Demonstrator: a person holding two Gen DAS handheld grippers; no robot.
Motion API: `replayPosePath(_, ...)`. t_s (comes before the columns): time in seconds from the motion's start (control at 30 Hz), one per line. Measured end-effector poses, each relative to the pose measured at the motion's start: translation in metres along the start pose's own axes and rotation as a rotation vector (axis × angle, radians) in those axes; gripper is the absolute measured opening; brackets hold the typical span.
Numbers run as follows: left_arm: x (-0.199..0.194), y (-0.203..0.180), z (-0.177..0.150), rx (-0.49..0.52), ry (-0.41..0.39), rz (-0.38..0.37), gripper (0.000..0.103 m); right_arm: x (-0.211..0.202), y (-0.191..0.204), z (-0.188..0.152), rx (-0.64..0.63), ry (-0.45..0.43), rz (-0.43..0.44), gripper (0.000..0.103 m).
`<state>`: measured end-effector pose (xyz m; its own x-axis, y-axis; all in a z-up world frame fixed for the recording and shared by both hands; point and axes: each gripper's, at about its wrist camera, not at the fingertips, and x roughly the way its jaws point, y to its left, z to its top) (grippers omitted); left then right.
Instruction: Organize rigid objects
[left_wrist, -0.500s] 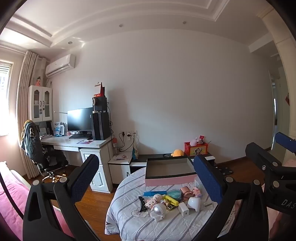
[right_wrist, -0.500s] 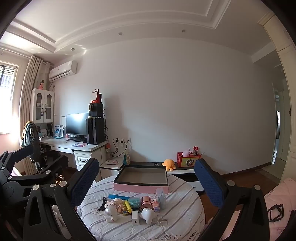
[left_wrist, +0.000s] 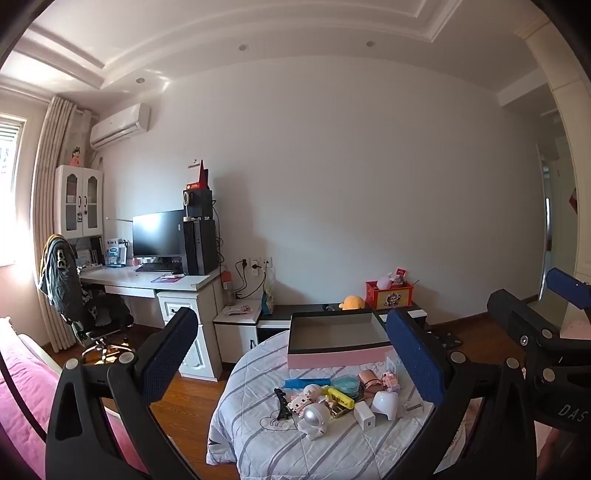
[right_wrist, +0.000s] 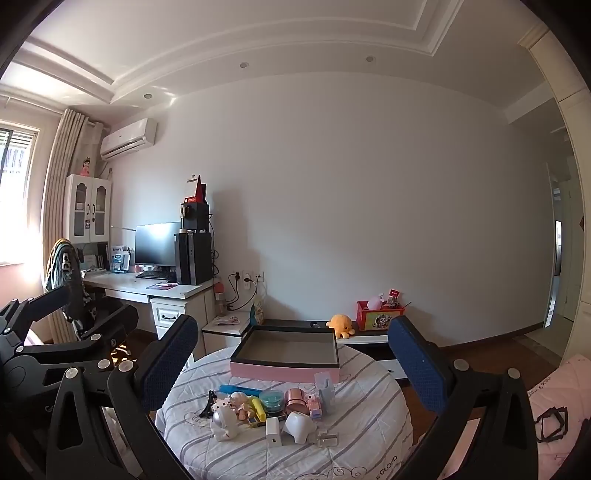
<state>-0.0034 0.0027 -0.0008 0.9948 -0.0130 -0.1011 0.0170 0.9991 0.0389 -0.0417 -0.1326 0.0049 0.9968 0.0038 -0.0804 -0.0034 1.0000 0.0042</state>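
Pink box (right_wrist: 284, 371): empty, far side of round surface (right_wrist: 369, 435); small toys (right_wrist: 275, 415) clustered before it, none stowed; left gripper (left_wrist: 291, 356), right gripper (right_wrist: 291, 363): both wide apart, holding nothing

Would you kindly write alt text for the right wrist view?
The open right tool frames a round, cloth-covered table with a cluster of small toys and gadgets in front of an empty pink-sided box. The left tool shows at the left edge, and a computer desk stands behind.
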Motion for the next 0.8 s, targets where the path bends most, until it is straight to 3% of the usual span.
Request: replayPosePath(0.8,0.0044,0.0054,0.003,0.002,0.0,0.003,0.103,-0.0056,0.0011,0.0011,-0.006,0.013,0.011,0.103)
